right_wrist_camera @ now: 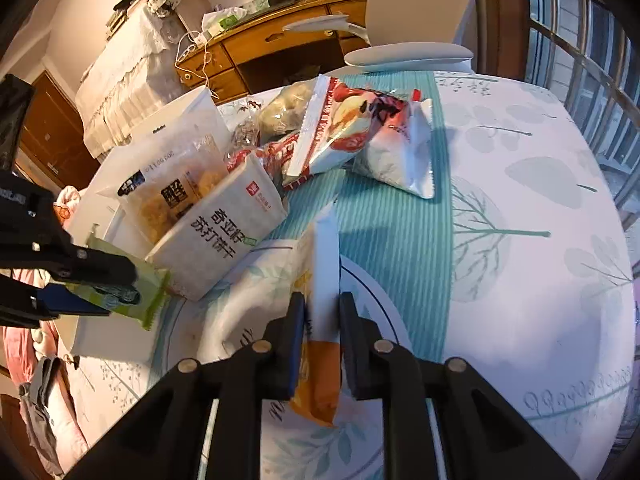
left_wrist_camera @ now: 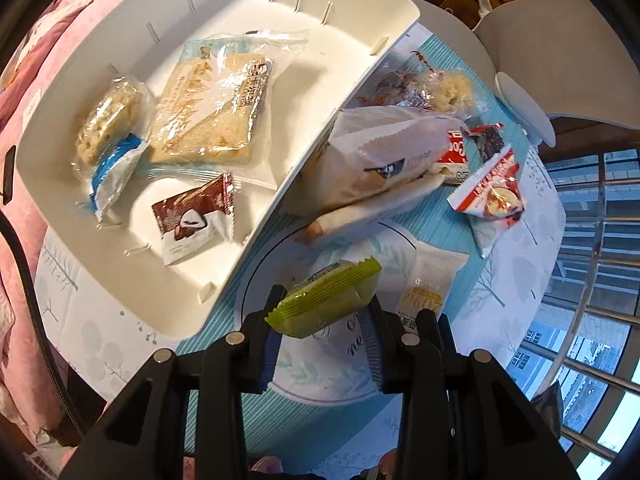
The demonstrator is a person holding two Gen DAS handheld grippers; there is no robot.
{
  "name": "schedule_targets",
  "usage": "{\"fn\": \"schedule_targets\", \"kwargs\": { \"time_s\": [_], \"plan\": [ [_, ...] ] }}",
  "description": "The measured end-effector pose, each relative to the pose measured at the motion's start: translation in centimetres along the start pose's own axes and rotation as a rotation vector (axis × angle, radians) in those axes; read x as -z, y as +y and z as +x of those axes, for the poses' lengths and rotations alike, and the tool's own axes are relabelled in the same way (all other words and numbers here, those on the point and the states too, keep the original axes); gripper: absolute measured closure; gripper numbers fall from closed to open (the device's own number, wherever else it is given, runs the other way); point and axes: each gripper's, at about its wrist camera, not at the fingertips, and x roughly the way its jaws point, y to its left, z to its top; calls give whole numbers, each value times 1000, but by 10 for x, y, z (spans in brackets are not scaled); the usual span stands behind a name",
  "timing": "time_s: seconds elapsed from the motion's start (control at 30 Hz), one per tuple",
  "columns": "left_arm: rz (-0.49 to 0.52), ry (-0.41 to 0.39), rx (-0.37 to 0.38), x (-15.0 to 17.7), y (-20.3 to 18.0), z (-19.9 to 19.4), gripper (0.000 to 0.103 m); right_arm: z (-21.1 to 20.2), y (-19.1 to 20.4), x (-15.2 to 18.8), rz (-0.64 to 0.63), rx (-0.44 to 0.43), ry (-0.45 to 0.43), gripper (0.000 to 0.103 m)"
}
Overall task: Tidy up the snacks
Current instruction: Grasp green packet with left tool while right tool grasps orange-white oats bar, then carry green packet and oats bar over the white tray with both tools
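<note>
Left gripper (left_wrist_camera: 326, 306) clamped on green packet (left_wrist_camera: 330, 296), just beside white tray (left_wrist_camera: 248, 40), prob. bound for it w/ other snacks. Right gripper (right_wrist_camera: 322, 320) pinched orange-white packet (right_wrist_camera: 320, 344) above table (right_wrist_camera: 500, 280).

Right gripper (right_wrist_camera: 320, 320) clamped on the edge of a white-and-orange snack packet (right_wrist_camera: 320, 360) above the leaf-print tablecloth (right_wrist_camera: 520, 280). At far left, left gripper (right_wrist_camera: 108, 288) pinching a green wafer packet (right_wrist_camera: 148, 296) — just beside a white soda-cracker bag (right_wrist_camera: 224, 232). Beyond — a red-and-white snack bag (right_wrist_camera: 344, 128).
</note>
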Motion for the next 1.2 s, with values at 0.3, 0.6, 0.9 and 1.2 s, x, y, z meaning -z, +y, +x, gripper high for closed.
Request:
{"fn": "schedule_targets", "kwargs": {
  "time_s": [0.3, 0.6, 0.9, 1.2],
  "plan": [
    [32, -4, 30, 19, 9, -29, 68, -27, -7, 7, 121, -58, -10, 87],
    [102, -20, 90, 27, 18, -56, 68, -62, 6, 12, 129, -91, -59, 87],
    [185, -27, 148, 18, 42, -81, 68, -90, 35, 15, 130, -102, -109, 87],
    [309, -22, 164, -2, 65, -101, 68, -104, 74, 15, 144, -99, -157, 87]
  ]
}}
